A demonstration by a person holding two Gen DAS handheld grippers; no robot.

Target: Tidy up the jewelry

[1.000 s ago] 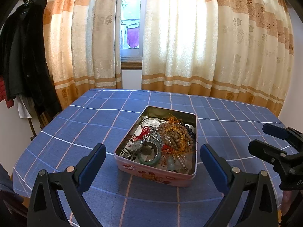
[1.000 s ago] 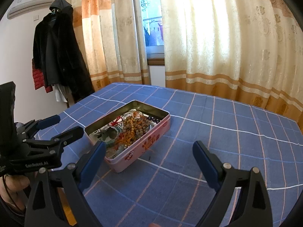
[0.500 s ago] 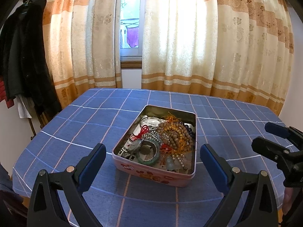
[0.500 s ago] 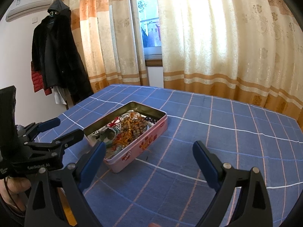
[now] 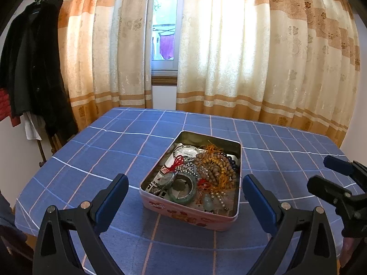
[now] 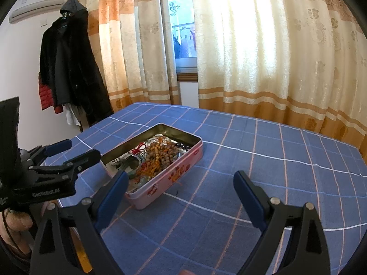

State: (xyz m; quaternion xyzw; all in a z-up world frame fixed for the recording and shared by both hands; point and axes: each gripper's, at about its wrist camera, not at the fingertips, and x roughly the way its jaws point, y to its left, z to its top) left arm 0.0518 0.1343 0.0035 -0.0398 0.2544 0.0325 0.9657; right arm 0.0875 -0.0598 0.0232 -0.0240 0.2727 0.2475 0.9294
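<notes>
A pink flowered tin (image 5: 188, 216) (image 6: 174, 178) without a lid sits on the blue checked tablecloth. It holds tangled jewelry: a brown wooden bead string with orange tassels (image 5: 213, 165) (image 6: 162, 153), a green jade bangle (image 5: 182, 189), silver beads, a red knot, pearls. My left gripper (image 5: 185, 198) is open and empty, just in front of the tin's near wall. My right gripper (image 6: 181, 193) is open and empty, to the right of the tin; it also shows at the right edge of the left wrist view (image 5: 330, 178). The left gripper shows at the left of the right wrist view (image 6: 66, 153).
The table (image 5: 91, 160) runs back to patterned curtains (image 5: 240, 57) and a window. Dark coats (image 5: 29, 64) hang at the far left, past the table's left edge. Bare cloth (image 6: 286, 160) stretches to the right of the tin.
Both cameras have drawn back and up a little; the tin sits slightly farther from the left gripper. Both grippers stay open and empty.
</notes>
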